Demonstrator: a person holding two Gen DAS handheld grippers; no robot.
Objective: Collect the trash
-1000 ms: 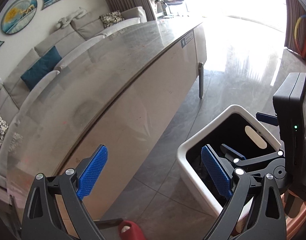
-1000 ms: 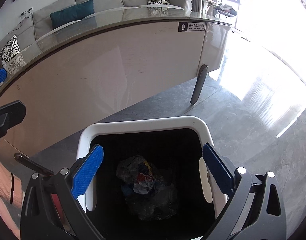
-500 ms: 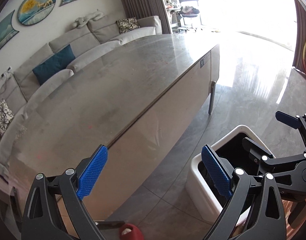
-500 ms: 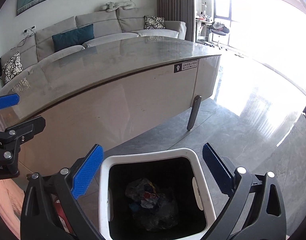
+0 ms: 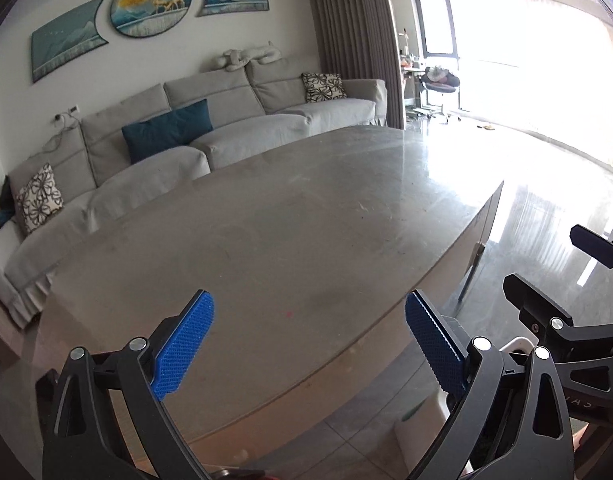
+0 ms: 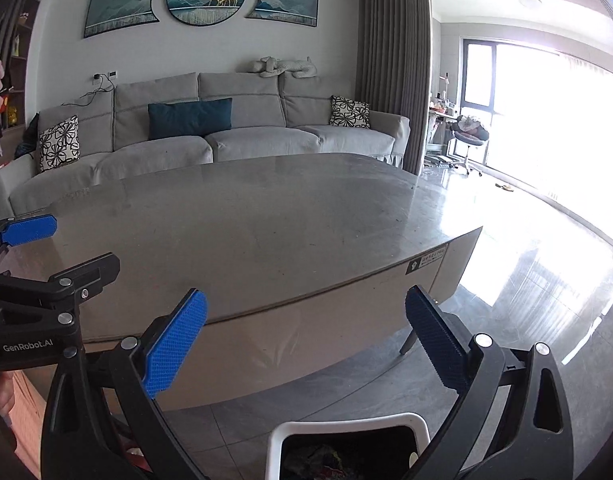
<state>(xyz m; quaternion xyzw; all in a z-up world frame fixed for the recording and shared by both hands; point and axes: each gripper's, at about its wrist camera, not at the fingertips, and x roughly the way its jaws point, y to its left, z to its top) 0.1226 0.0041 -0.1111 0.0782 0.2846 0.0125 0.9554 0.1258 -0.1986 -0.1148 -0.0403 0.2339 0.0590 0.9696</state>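
Note:
My left gripper (image 5: 308, 344) is open and empty, held over the near edge of the grey stone table (image 5: 266, 232). My right gripper (image 6: 304, 340) is open and empty, in front of the table (image 6: 266, 216) and above the white trash bin (image 6: 346, 426). The bin has a black inside with crumpled trash (image 6: 322, 462) at its bottom. Only a sliver of the bin's rim (image 5: 514, 344) shows in the left wrist view, behind my fingers. The right gripper's fingers (image 5: 546, 312) show at the right edge of the left wrist view. The left gripper's blue pad (image 6: 28, 230) shows at the left of the right wrist view.
A grey sofa (image 6: 226, 136) with cushions stands behind the table. Dark tiled floor (image 6: 526, 300) stretches right toward a bright window (image 6: 546, 112). A metal table leg (image 6: 408, 342) stands near the bin. A swivel stool (image 6: 468, 140) is by the window.
Both grippers have risen and tilted up from the bin toward the table top. The bin has slid to the bottom of both views. Both grippers stayed open.

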